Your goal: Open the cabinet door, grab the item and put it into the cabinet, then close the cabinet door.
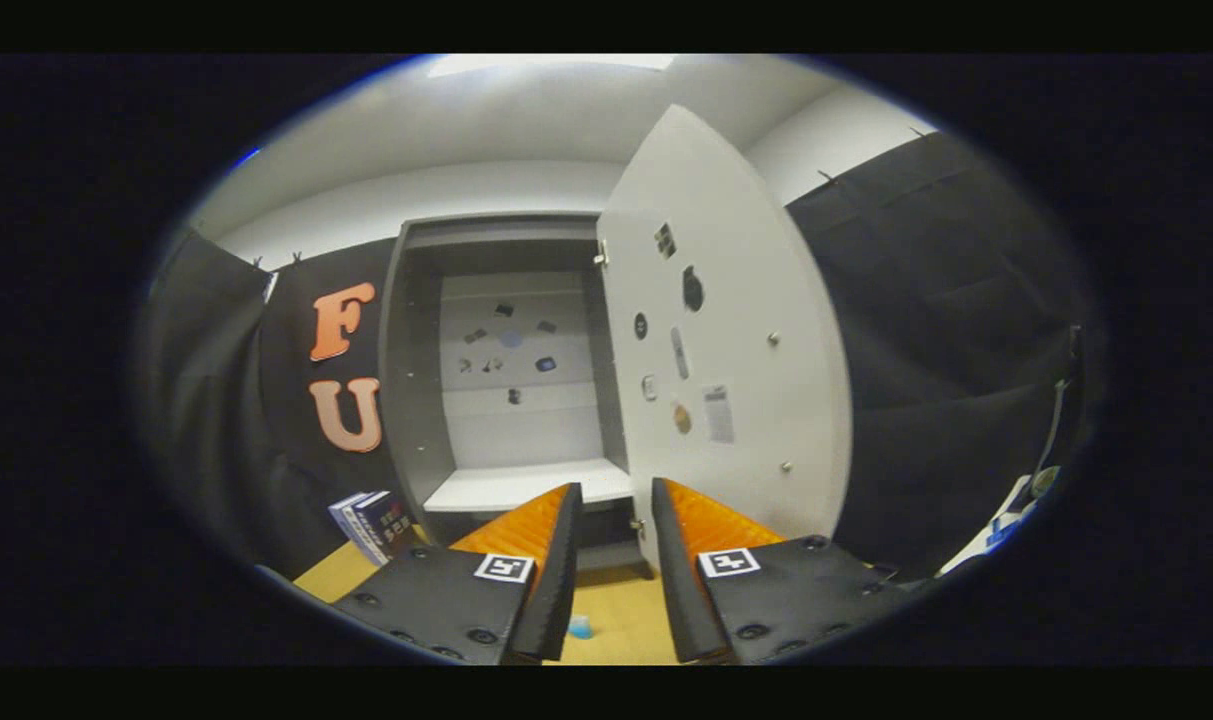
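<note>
The grey cabinet (416,380) stands beyond my fingers with its white door (736,300) swung wide open to the right. Inside, a white shelf (496,488) lies bare, and small stickers dot the back wall. My gripper (614,500) points at the shelf's front edge, fingers apart with a gap and nothing held between them. A small blue thing (579,627) lies on the wooden table low between the fingers; I cannot tell what it is.
Blue boxes (371,525) lean against the cabinet's left side on the wooden table (341,570). Black cloth hangs on both sides. A white and blue object (1011,515) sits at the far right.
</note>
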